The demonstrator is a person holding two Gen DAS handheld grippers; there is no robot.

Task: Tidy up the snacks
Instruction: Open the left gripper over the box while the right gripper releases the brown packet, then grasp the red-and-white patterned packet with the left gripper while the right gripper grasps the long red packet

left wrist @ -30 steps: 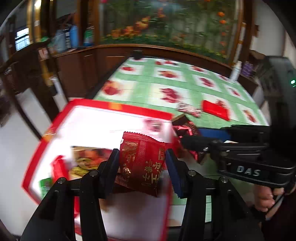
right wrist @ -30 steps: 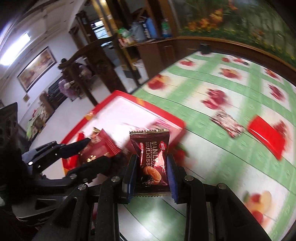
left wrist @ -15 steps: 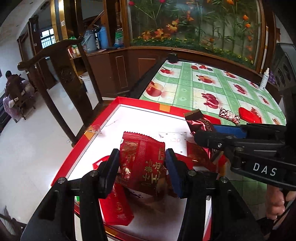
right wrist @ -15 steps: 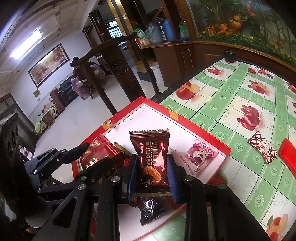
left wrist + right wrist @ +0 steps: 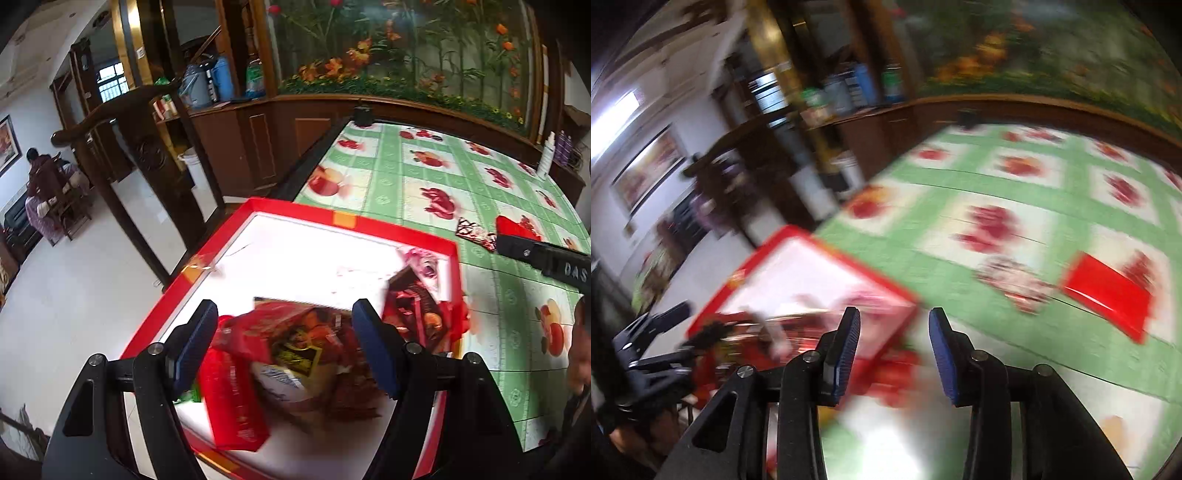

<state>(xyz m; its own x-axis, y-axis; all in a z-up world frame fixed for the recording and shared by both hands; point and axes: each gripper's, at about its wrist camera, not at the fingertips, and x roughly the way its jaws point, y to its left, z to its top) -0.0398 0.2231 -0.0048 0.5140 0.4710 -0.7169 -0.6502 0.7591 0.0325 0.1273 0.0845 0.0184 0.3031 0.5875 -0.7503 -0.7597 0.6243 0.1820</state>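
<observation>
A red-rimmed white box (image 5: 369, 226) sits at the table's near left corner and holds a heap of snack packets (image 5: 295, 354), blurred. My left gripper (image 5: 284, 343) is open and empty just above the heap. The dark chocolate packet (image 5: 417, 299) lies at the box's right side. My right gripper (image 5: 892, 350) is open and empty over the table beside the box (image 5: 827, 251). A patterned packet (image 5: 1015, 284) and a red packet (image 5: 1108, 291) lie on the tablecloth ahead of it; both also show in the left wrist view, patterned (image 5: 474, 232), red (image 5: 517, 227).
The table has a green fruit-print cloth (image 5: 424, 177). A wooden cabinet (image 5: 266, 140) and chair post (image 5: 147, 158) stand left of the table. A white bottle (image 5: 546, 155) stands at the far right edge. The right gripper's body (image 5: 546, 258) enters from the right.
Both grippers have opened and let go of their packets, which now lie in the box. The right gripper has swung right, away from the box, toward the loose packets.
</observation>
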